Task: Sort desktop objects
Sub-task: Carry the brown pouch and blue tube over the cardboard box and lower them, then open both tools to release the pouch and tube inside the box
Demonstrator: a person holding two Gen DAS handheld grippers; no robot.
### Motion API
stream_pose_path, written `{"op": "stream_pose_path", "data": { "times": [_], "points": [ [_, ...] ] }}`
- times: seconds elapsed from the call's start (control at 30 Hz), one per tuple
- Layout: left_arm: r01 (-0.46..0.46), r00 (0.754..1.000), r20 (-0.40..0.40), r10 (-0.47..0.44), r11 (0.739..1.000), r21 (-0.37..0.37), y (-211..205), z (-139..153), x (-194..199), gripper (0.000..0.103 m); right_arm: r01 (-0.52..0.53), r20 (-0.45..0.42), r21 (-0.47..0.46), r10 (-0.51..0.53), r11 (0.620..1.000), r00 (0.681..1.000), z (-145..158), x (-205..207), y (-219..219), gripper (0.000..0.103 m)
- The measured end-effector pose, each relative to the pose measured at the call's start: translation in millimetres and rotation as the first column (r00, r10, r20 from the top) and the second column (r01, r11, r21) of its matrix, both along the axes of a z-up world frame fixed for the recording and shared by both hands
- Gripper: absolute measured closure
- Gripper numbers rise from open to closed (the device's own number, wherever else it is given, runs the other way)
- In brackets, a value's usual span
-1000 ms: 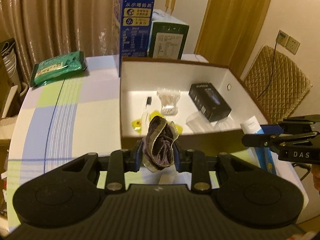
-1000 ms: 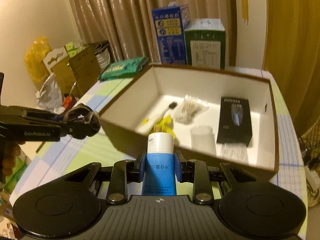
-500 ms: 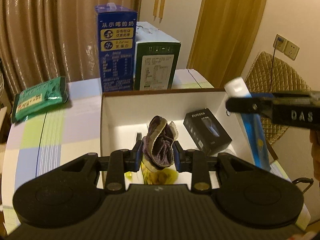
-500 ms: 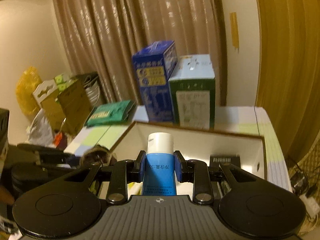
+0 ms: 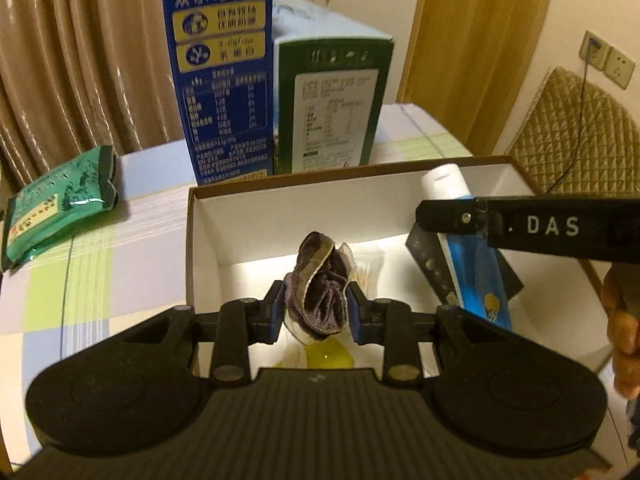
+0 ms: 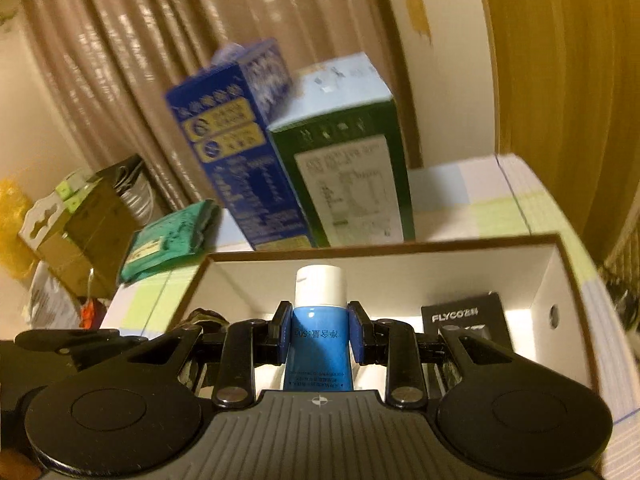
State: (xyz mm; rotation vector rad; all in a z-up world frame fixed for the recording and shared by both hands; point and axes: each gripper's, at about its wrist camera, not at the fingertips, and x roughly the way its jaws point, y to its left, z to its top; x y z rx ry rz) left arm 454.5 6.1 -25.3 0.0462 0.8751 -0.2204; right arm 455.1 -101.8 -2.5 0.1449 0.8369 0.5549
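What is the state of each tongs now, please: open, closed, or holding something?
Left tongs: closed on the crumpled purple cloth.
Right tongs: closed on the blue tube with a white cap.

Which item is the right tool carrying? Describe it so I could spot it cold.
Find the open white-lined box before the two tall cartons. Above it, the right tool grips a blue tube with a white cap, unlike the black carton lying inside.

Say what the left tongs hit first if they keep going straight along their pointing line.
Probably the white inside floor of the brown cardboard box, near the clear packet of cotton swabs. The left tongs hold a crumpled purple cloth over it; depth unclear.
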Motion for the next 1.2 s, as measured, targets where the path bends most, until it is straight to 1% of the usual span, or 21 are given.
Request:
{"op": "stream_pose_path", "data": {
  "times": [0.17,0.37,0.5,0.6,0.67,0.73,0.83,1.2],
  "points": [
    [0.005,0.999,-0.036,-0.004,0.999,0.033,-2,-15,24,0.076,0.050,-0.067,-0.003,-0.050,0.999,0.997,-22,21,1,0.077],
    [0.019,0.997,-0.075,-0.015,0.998,0.055,-6,-33,40,0.074,0.096,-0.107,0.007,-0.094,0.995,0.990,-38,34,0,0.077],
    [0.025,0.996,-0.090,-0.020,0.998,0.055,-7,-43,45,0.070,0.099,-0.119,0.007,-0.098,0.995,0.988,-43,38,0,0.077],
    [0.026,0.996,-0.091,-0.019,0.997,0.068,-9,-47,47,0.063,0.093,-0.121,0.002,-0.093,0.996,0.988,-45,40,2,0.077],
    [0.030,0.995,-0.092,-0.023,0.997,0.070,-10,-48,48,0.061,0.089,-0.120,-0.003,-0.089,0.996,0.989,-47,41,2,0.077],
    [0.030,0.996,-0.090,-0.023,0.997,0.069,-11,-48,49,0.053,0.089,-0.119,-0.007,-0.089,0.996,0.989,-47,41,2,0.077],
    [0.029,0.996,-0.082,-0.024,0.998,0.061,-12,-46,50,0.050,0.090,-0.126,-0.004,-0.089,0.996,0.988,-49,43,2,0.077],
    [0.029,0.998,-0.052,-0.025,0.996,0.083,-12,-42,47,0.048,0.075,-0.121,-0.017,-0.076,0.997,0.990,-49,45,6,0.077]
  ]
}}
